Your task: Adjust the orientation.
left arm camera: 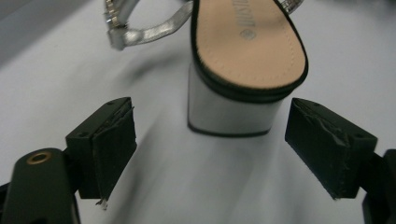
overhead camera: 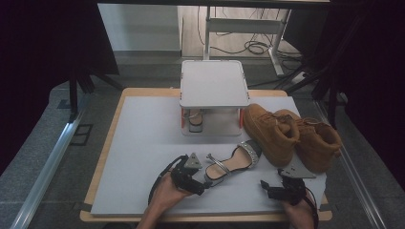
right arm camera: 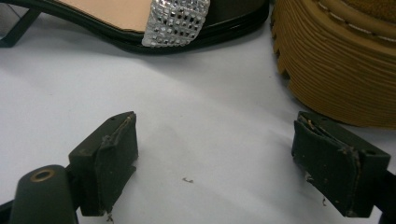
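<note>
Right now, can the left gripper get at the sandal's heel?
Probably yes. The left gripper is open, its jaws standing wider than the silver block heel of the sandal just ahead, with bare mat between them. The ankle strap lies off to the side.

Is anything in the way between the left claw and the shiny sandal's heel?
No. The left gripper has open jaws aimed at the sandal heel, with bare grey mat between them. Nothing visible blocks it.
</note>
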Available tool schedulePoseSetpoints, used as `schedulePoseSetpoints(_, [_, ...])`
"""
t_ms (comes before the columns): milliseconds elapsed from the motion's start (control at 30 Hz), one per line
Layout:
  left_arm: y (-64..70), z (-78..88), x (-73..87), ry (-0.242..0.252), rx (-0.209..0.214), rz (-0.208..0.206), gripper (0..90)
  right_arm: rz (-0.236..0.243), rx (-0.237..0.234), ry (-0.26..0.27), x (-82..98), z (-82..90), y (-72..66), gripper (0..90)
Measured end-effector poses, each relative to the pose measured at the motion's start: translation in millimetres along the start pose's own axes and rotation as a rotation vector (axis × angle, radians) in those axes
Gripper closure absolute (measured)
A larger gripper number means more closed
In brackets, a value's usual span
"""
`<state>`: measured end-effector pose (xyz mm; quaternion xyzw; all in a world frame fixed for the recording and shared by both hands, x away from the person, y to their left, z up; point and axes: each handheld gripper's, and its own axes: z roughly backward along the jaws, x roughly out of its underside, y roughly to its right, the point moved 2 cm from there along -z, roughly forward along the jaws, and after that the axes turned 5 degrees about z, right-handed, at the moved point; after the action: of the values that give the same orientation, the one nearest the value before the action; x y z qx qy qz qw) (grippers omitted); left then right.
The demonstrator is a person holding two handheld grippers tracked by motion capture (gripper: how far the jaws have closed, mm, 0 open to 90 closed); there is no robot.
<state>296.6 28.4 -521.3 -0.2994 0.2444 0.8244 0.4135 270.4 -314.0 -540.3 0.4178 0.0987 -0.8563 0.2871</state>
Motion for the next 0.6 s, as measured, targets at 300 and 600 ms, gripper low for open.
schedulePoseSetpoints(300, [5.8,-15.4,-10.8,-0.002,0.026,-0.019,21.5,0.0,0.0,0.0,0.0,0.0,0.0,14.6])
schedulePoseSetpoints(600, [9.0,-29.4,-19.6,-0.006,0.029,-0.014,26.2,0.0,0.0,0.0,0.1,0.0,0.0,14.6])
